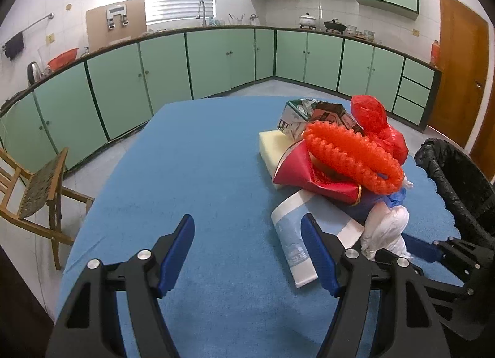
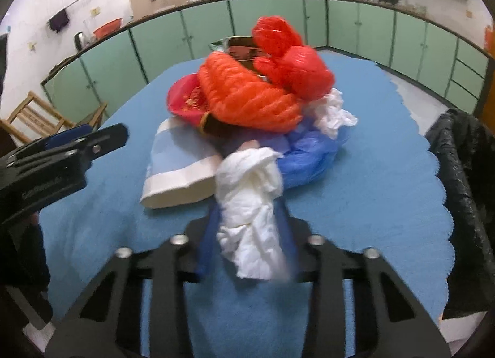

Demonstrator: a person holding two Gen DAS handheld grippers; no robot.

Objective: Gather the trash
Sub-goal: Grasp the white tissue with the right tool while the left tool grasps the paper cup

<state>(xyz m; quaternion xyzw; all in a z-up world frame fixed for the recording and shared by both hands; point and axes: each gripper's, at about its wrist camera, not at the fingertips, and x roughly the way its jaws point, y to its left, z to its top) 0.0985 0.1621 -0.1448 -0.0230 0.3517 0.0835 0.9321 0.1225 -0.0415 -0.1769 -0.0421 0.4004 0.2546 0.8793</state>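
Note:
A heap of trash lies on the blue table (image 1: 201,172): an orange foam net (image 1: 352,154), a red plastic bag (image 1: 380,123), a red paper box (image 1: 312,175), a carton (image 1: 306,113), a yellow sponge (image 1: 275,147), a blue-and-white paper bag (image 1: 297,234) and a blue plastic bag (image 2: 312,154). My right gripper (image 2: 250,203) is shut on a crumpled white plastic bag (image 2: 250,200) at the heap's near edge; the bag also shows in the left wrist view (image 1: 383,228). My left gripper (image 1: 247,234) is open and empty, low over the table, left of the heap.
A bin lined with a black bag (image 1: 458,178) stands at the table's right edge; it also shows in the right wrist view (image 2: 464,172). A wooden chair (image 1: 34,191) stands left of the table. Green kitchen cabinets (image 1: 216,58) run along the far walls.

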